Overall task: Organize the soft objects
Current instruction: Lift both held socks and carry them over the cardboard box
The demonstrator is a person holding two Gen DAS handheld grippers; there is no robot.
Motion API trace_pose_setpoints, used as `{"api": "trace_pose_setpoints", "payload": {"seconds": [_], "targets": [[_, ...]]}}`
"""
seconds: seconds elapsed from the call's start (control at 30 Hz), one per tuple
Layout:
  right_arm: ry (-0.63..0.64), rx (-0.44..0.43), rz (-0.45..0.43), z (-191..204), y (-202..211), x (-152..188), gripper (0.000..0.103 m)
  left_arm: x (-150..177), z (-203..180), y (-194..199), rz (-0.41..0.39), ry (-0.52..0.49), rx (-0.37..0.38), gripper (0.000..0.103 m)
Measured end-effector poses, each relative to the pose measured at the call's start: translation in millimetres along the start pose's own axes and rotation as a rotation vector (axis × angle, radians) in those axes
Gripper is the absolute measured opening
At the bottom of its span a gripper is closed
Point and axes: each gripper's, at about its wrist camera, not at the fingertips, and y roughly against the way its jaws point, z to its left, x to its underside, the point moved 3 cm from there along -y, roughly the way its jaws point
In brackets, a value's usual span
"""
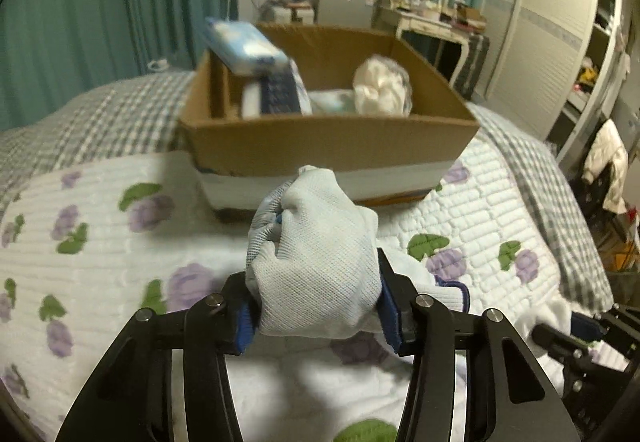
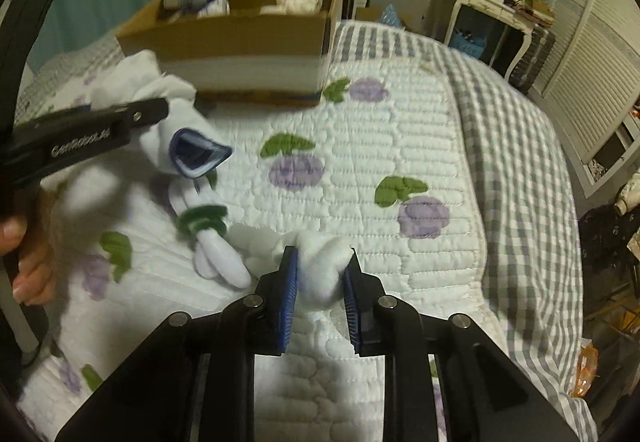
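Note:
My left gripper (image 1: 316, 306) is shut on a bunched white knit glove (image 1: 312, 254) and holds it above the bed, in front of the cardboard box (image 1: 332, 142). The same glove with its blue cuff (image 2: 196, 156) shows in the right wrist view, under the left gripper's finger (image 2: 120, 122). My right gripper (image 2: 318, 298) is shut on a white glove with a green-striped cuff (image 2: 320, 266) that lies on the quilt. The box (image 2: 240, 38) holds a blue tissue pack (image 1: 244, 42), a dark blue-and-white item (image 1: 280, 90) and a white bundle (image 1: 380, 86).
The bed has a white quilt with purple flowers (image 2: 360, 170) and a grey checked blanket (image 2: 520, 122). Teal curtains (image 1: 100, 2) hang behind. A dressing table with mirror (image 1: 428, 2) and a wardrobe (image 1: 540, 42) stand at the right. A hand (image 2: 28, 254) holds the left gripper.

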Motion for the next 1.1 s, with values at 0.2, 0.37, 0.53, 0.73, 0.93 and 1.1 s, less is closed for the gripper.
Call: {"api": "trace_pose_setpoints", "payload": {"seconds": [0.2, 0.37, 0.53, 0.73, 0.93, 1.1], "targets": [[-0.021, 0.008, -0.085, 1.3, 36.3, -8.1, 0.021, -8.6, -3.2, 44.1, -0.074, -0.01, -0.015, 0.048], [-0.02, 0.012, -0.159, 6.8, 66.7, -18.5, 0.021, -12.3, 0.8, 82.4, -0.133, 0.001, -0.029, 0.048], [-0.01, 0.013, -0.23, 14.6, 99.8, -26.0, 0.021, -14.4, 6.4, 118.2, -0.181, 0.009, -0.039, 0.048], [0.005, 0.01, -0.328, 25.4, 143.4, -36.0, 0.021, -16.6, 11.4, 160.7, -0.242, 0.036, -0.039, 0.048], [-0.001, -0.004, -0.426, 33.9, 187.9, -45.7, 0.021, -22.8, 14.1, 203.0, -0.303, 0.053, -0.035, 0.048], [0.005, -0.005, -0.506, 36.7, 223.1, -59.0, 0.021, -32.3, 15.7, 229.6, -0.361, 0.051, -0.04, 0.048]]}}
